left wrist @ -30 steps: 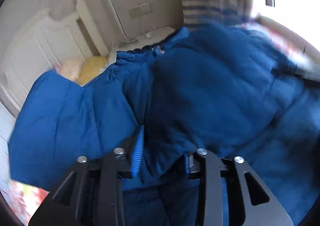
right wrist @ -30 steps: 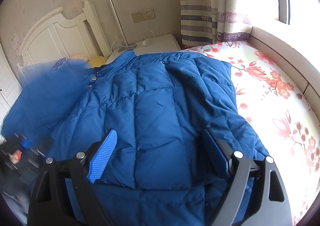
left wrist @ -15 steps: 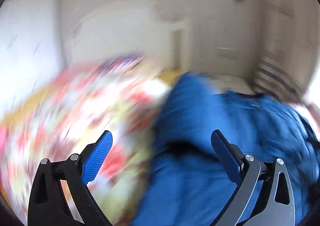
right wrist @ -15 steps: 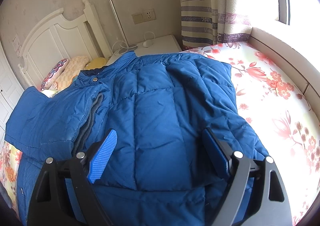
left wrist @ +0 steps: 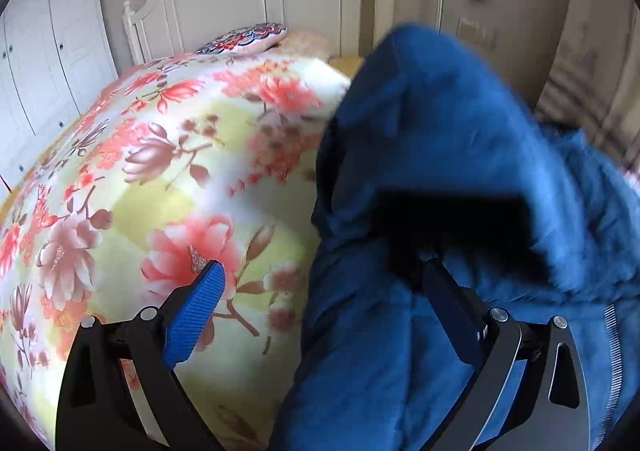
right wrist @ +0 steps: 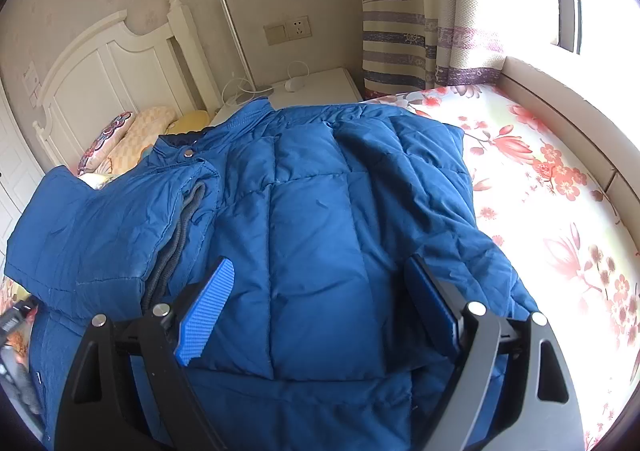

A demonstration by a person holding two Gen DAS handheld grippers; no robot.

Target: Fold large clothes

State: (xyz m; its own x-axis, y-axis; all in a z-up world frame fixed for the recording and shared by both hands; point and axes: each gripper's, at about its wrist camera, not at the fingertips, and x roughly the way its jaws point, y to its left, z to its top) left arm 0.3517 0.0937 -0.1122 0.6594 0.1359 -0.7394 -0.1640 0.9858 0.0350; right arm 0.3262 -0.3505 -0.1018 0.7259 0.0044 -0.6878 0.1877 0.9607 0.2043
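While both sets of tongs stand spread and empty over the bed, the fold is only partly made. The left tongs (left wrist: 320,315) have their blue-padded fingers wide apart, straddling the boundary between the floral bedspread (left wrist: 168,171) and the garment; nothing is pinched between them. The right tongs (right wrist: 324,307) are likewise spread above the middle of the garment, pads clear of the cloth.

The task's thing, a large blue quilted puffer jacket (right wrist: 320,211), lies flat on the bed, collar toward the white headboard (right wrist: 100,79), hem nearest the cameras. In the right wrist view, one sleeve or side panel (right wrist: 100,231) is laid over onto the body on the left of the picture, exposing a grey ribbed cuff or lining at its edge. The opposite side also appears turned in, though I cannot tell how neatly.

Judgement on the step in hand: the next grasp should take the hem at both corners, each pinch deep enough to catch all padded layers, since thin bites on slick, puffy fabric are likely to slip. The hem should be carried toward the collar level and together, and the trapped air pressed out afterwards. The folded sleeve looks loose and may spring open if disturbed.
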